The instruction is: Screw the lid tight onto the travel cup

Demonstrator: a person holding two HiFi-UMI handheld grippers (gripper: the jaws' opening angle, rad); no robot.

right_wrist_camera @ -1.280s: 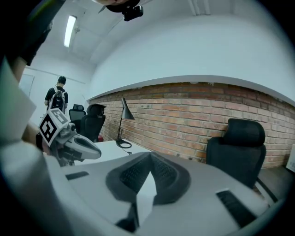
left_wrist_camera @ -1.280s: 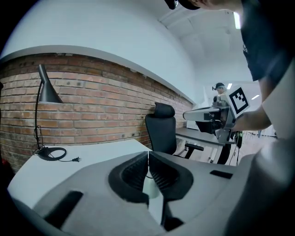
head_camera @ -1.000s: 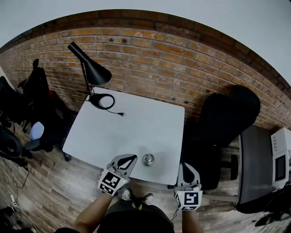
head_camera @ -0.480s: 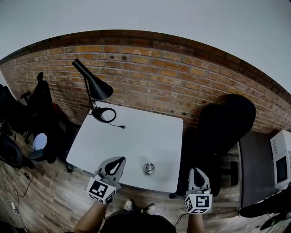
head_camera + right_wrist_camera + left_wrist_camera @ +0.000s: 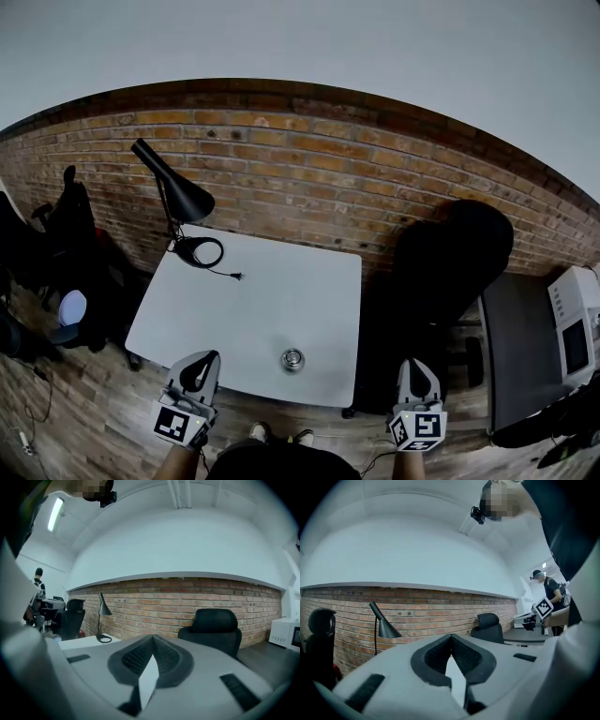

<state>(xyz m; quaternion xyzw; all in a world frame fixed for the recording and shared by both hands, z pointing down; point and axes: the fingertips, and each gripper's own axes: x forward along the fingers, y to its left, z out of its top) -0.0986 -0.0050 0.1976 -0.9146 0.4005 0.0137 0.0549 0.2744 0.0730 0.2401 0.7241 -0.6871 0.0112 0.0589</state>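
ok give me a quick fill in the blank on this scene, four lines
1. The travel cup stands on the white ___.
2. The black lamp stands at the table's far ___ corner in the head view.
3. The wall behind the table is made of ___.
4. The left hand-held gripper and the right hand-held gripper are both empty, with their jaws ___.

Missing words: table; left; brick; shut

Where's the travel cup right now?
Head view: the travel cup stands near the white table's front edge, right of centre, between the left tongs and right tongs, touched by neither.
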